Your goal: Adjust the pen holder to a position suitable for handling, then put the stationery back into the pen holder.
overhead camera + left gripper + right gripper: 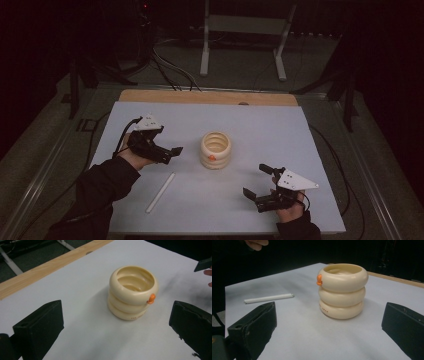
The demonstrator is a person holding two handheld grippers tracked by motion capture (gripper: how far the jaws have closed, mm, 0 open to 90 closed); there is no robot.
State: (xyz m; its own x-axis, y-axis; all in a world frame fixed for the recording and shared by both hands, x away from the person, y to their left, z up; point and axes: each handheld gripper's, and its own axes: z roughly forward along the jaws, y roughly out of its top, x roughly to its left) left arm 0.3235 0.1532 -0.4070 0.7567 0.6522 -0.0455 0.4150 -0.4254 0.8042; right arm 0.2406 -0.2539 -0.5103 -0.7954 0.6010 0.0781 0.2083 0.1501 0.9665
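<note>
Cream cup (215, 150), 3 stacked rings w/ orange nub, stands mid-desk (300, 130), untouched. White stick (160, 192) lies near left tool (170, 153). Left and right tool (256, 186) both w/ jaws apart, holding nothing. Judging: nothing begun yet.

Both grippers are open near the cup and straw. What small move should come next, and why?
Probably the left gripper should reach down to the straw: it lies flat beside that hand, while the cup stands upright and open-topped, ready to receive it.

Two black jaws stand wide apart, framing a cream ribbed cup (342, 291) on pale paper (299, 322); a white straw (269, 298) lies beyond.
</note>
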